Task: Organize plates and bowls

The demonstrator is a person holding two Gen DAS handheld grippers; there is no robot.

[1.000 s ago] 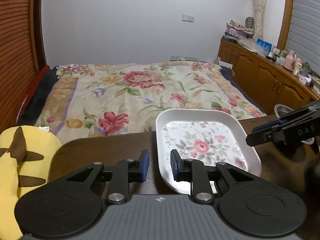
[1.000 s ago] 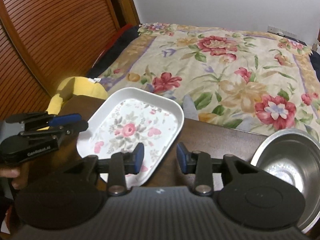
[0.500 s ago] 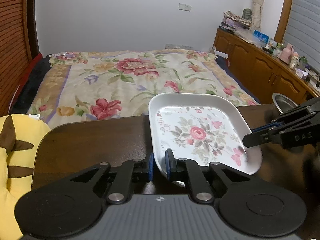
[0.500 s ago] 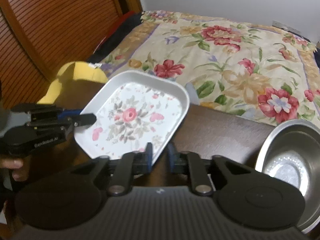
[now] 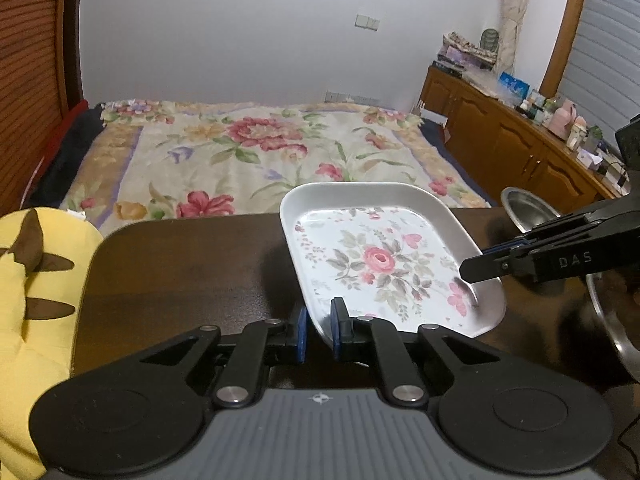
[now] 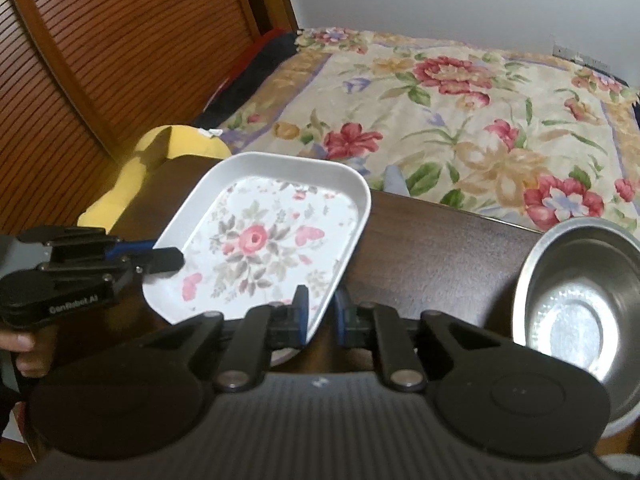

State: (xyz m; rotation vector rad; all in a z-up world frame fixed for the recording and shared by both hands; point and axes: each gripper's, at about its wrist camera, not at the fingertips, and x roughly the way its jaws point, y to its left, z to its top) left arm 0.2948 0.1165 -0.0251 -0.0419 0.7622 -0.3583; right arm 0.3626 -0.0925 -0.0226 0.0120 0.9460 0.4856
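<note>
A white rectangular plate with a rose pattern (image 5: pixel 384 256) is held above the dark wooden table (image 5: pixel 180 264). My left gripper (image 5: pixel 319 328) is shut on its left rim, my right gripper (image 6: pixel 320 312) is shut on its opposite rim. The plate also shows in the right wrist view (image 6: pixel 264 240), tilted a little. The right gripper shows from the side in the left wrist view (image 5: pixel 480 264), the left gripper in the right wrist view (image 6: pixel 168 258). A steel bowl (image 6: pixel 580 304) stands on the table to the right of the plate, also in the left wrist view (image 5: pixel 524 204).
A yellow plush cushion (image 5: pixel 24 304) lies at the table's left end. A bed with a floral cover (image 5: pixel 256 152) lies beyond the table's far edge. A wooden cabinet with small items (image 5: pixel 520 136) stands on the right, a slatted wooden door (image 6: pixel 100 52) on the left.
Both grippers closed on opposite rims of the plate and raised it off the table. The views rose with it.
</note>
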